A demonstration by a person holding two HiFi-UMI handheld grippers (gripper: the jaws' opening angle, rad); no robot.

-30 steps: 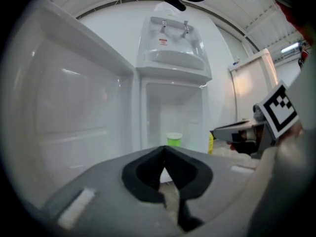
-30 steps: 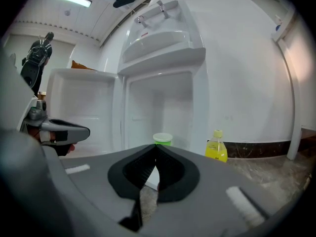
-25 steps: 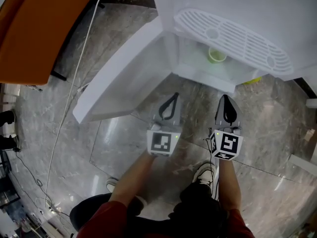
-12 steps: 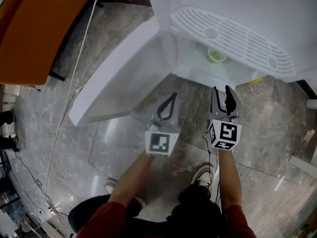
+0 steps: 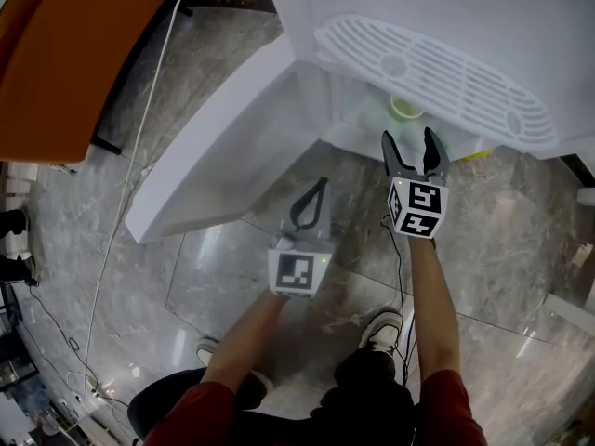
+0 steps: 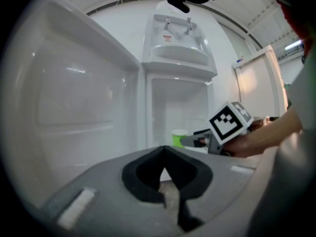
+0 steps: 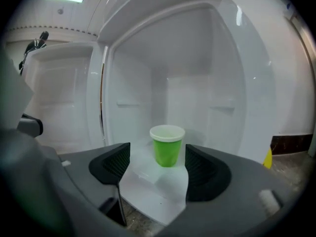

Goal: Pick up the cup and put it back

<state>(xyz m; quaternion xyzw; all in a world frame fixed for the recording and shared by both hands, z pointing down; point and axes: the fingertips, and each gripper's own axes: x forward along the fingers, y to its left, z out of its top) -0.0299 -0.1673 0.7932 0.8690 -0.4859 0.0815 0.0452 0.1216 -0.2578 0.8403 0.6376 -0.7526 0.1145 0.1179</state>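
Green with a white rim, the cup stands upright on the floor of the open white cabinet, mouth up and long axis vertical, which suits a level pinch across its sides. For that, the right gripper faces it from 6 o'clock, its jaws just opened wide, with the cup framed in the gap at 12 o'clock but untouched. The left gripper, jaws together on nothing, hangs at 7 o'clock of the right, likely to leave the reach clear.

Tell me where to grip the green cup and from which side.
Grip the green cup at mid-wall, below the rim, from the open front: it stands upright and tapers downward. The right gripper has just been opening its jaws, nothing between them yet.
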